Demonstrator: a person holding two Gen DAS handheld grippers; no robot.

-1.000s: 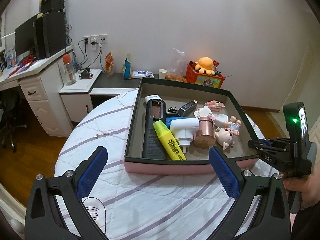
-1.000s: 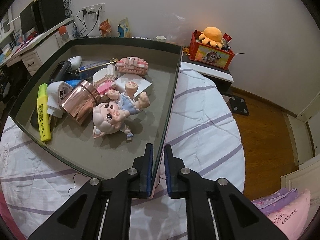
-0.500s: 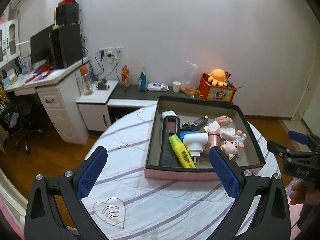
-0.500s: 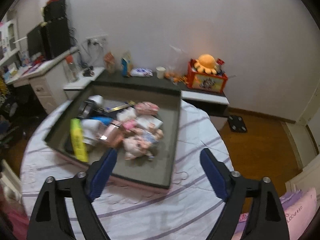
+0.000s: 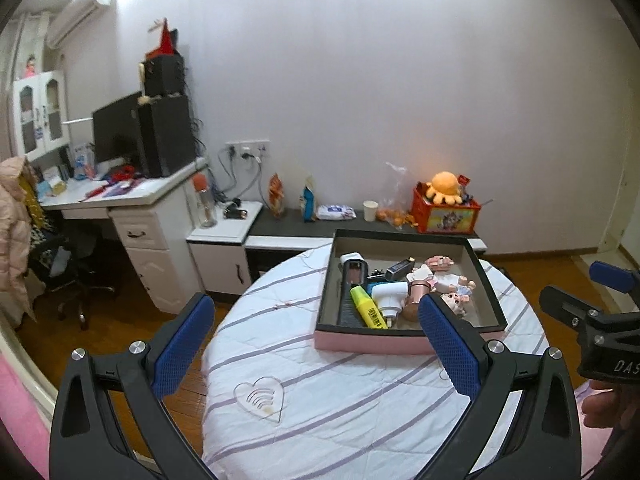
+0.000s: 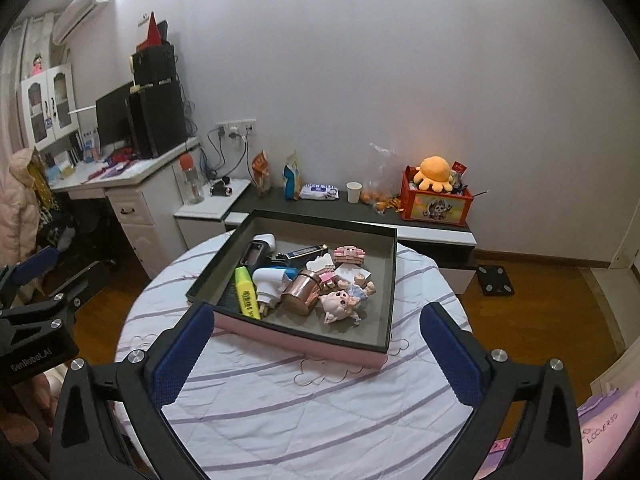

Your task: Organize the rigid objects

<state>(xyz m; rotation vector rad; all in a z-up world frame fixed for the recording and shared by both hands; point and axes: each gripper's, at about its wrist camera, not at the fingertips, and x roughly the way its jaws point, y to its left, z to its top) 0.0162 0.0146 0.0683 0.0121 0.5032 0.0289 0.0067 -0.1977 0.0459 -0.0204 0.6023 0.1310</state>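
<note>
Tray (image 6: 390,280) of objects lies beyond the right tool's (image 6: 316,356) opening jaws.

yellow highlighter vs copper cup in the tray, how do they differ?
The yellow highlighter with a barcode label is long, slim and matte; the shiny copper-coloured metal cup is short, wide and reflective. The highlighter sits toward the left side of the dark pink-sided tray; the cup lies nearer the middle, beside the pink pig doll. Both lie on their sides inside the tray, with neither gripper near them.
</note>
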